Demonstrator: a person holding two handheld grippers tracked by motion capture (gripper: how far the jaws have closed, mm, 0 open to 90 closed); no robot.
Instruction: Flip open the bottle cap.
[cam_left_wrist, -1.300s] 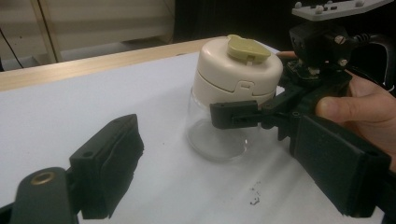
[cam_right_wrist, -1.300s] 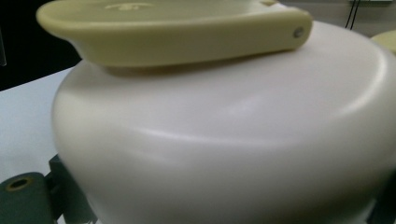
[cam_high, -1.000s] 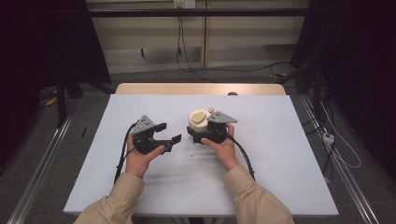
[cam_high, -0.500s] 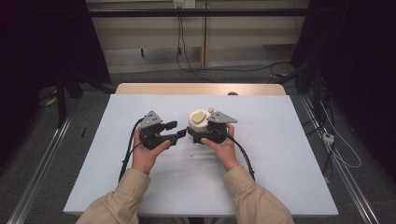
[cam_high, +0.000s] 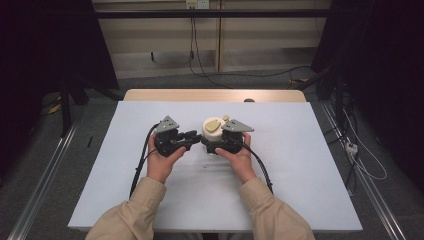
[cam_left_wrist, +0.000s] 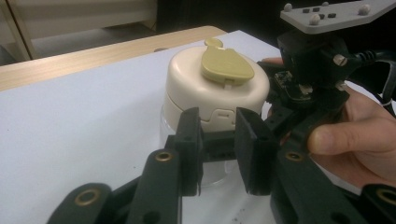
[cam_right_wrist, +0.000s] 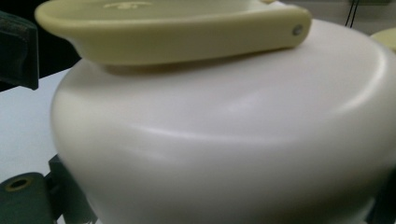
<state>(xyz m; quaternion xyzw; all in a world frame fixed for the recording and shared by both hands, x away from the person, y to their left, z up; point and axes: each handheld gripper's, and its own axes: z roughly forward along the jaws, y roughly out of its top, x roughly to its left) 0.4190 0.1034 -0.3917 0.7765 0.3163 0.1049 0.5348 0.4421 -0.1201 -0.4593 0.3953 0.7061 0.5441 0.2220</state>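
Observation:
A clear jar with a cream lid (cam_high: 212, 128) and an olive flip tab (cam_left_wrist: 227, 66) stands mid-table. My right gripper (cam_high: 209, 145) comes in from the jar's right and is shut on the jar below the lid; in the right gripper view the lid (cam_right_wrist: 233, 140) and tab (cam_right_wrist: 163, 32) loom very close. To the jar's left my left gripper (cam_high: 195, 137) is open. In the left gripper view its jaws stand apart just in front of the lid's rim (cam_left_wrist: 219, 114), at the small front catch, with nothing between them.
The white table (cam_high: 300, 175) has bare room all round the jar. A wooden strip (cam_high: 150, 95) runs along its far edge. Cables trail from both grippers toward the person, and more cables (cam_high: 360, 155) lie on the floor at the right.
My left gripper has moved right across the table, up to the jar's lid. The right gripper and the jar have stayed in place.

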